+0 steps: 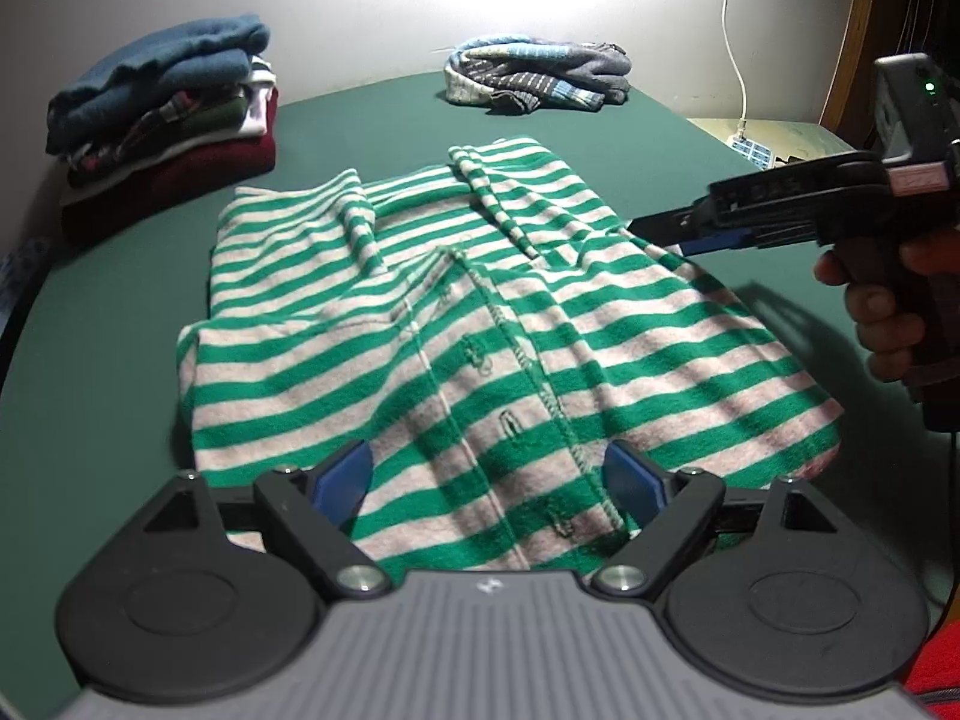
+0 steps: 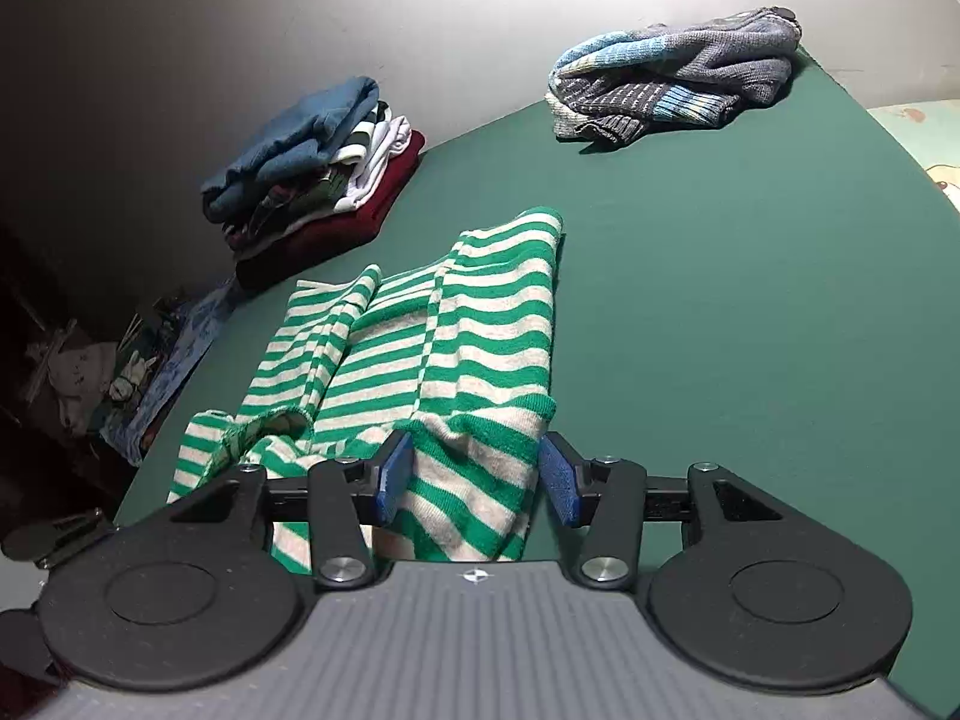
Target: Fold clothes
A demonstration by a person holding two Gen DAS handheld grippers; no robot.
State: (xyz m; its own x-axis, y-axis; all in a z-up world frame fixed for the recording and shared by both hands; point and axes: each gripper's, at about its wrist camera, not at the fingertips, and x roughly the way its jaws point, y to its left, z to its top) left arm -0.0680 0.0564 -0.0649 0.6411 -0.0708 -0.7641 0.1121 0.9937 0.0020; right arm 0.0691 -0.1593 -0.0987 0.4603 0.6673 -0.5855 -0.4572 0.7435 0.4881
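A green-and-white striped garment (image 1: 456,324) lies partly folded on the green table (image 1: 90,330), its buttoned front facing up. My left gripper (image 1: 489,480) is open and hovers over the garment's near edge, the fabric passing between its blue pads (image 1: 342,477). In the right wrist view, my right gripper (image 2: 477,477) is open around a raised fold of the striped garment (image 2: 420,330) at its right edge. The left wrist view shows that right gripper (image 1: 654,228), held by a hand (image 1: 888,312), reaching in from the right.
A stack of folded clothes (image 1: 168,114) (image 2: 318,180) sits at the back left by the wall. A rumpled blue-grey knit pile (image 1: 540,75) (image 2: 672,84) lies at the back. A white cable (image 1: 735,30) runs down to a power strip (image 1: 750,147) past the table's right edge.
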